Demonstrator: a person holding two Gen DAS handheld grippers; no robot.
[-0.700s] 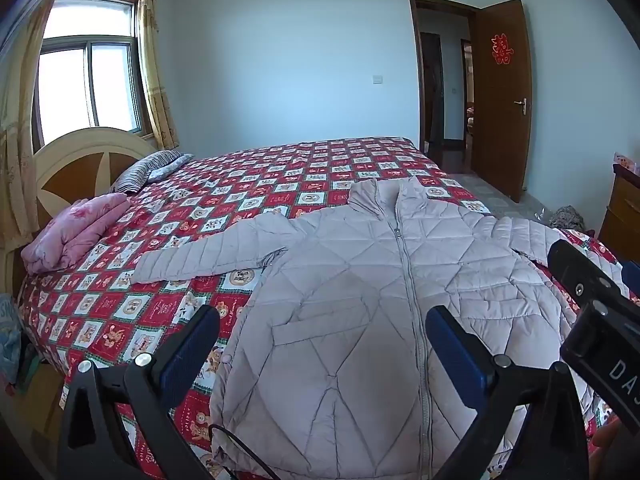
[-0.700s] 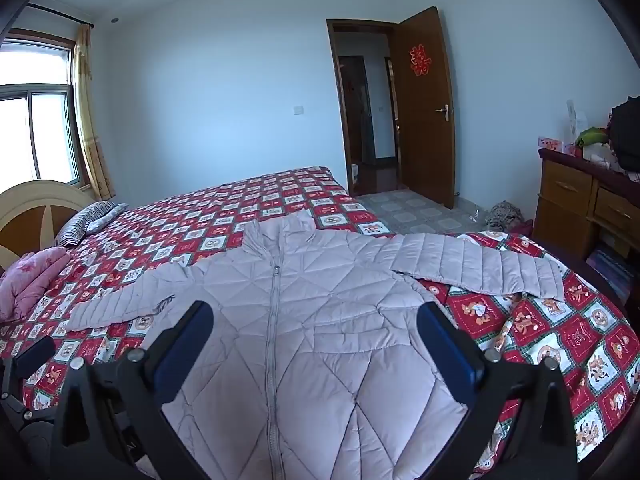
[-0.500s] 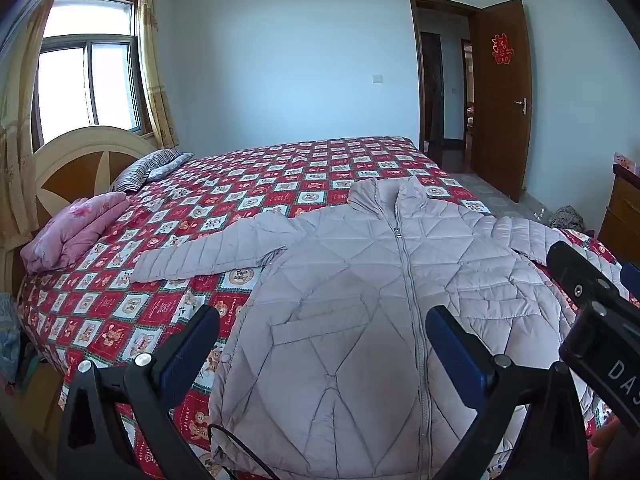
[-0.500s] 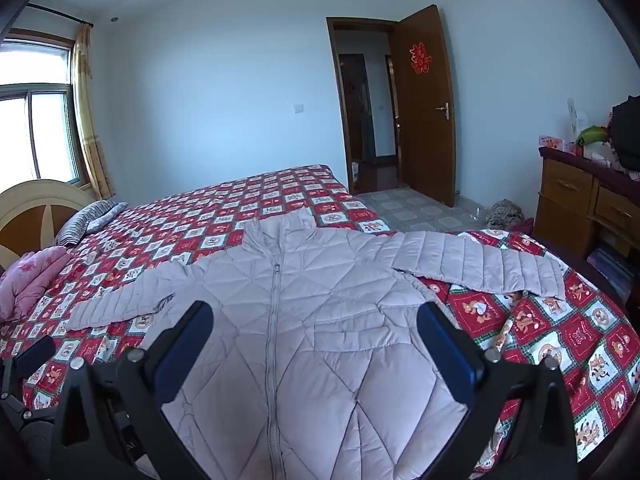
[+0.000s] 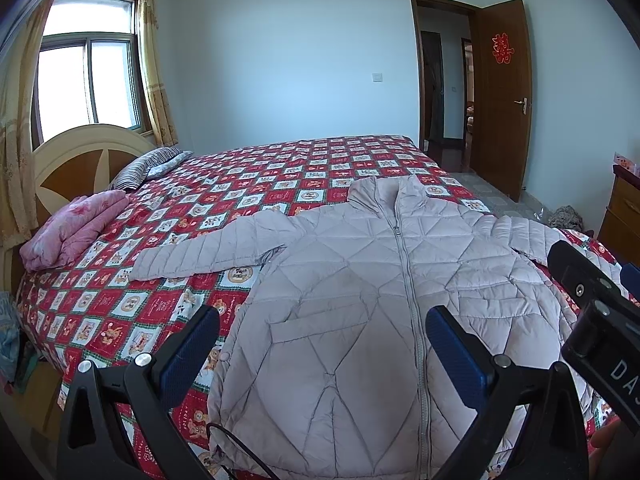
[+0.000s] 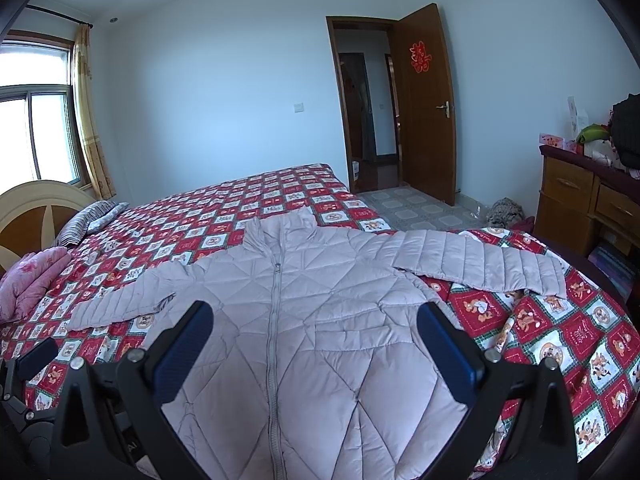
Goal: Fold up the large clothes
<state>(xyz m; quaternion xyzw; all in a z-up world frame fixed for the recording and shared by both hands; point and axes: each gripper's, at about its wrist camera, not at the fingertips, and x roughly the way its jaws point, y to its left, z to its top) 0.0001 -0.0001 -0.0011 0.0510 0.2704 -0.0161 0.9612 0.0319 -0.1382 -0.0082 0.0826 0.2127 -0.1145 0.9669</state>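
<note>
- Left wrist view looks slightly down across the bed (image 5: 120, 312) from its near edge, toward the door (image 5: 504, 96).
- Right wrist view sits just beside, sharing the jacket (image 6: 320, 320).

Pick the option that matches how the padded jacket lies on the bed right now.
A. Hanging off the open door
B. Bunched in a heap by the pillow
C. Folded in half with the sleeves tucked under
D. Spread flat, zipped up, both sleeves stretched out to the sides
D: the jacket lies flat on the bed, its zip closed up the front, with one sleeve stretched out to each side.
</note>
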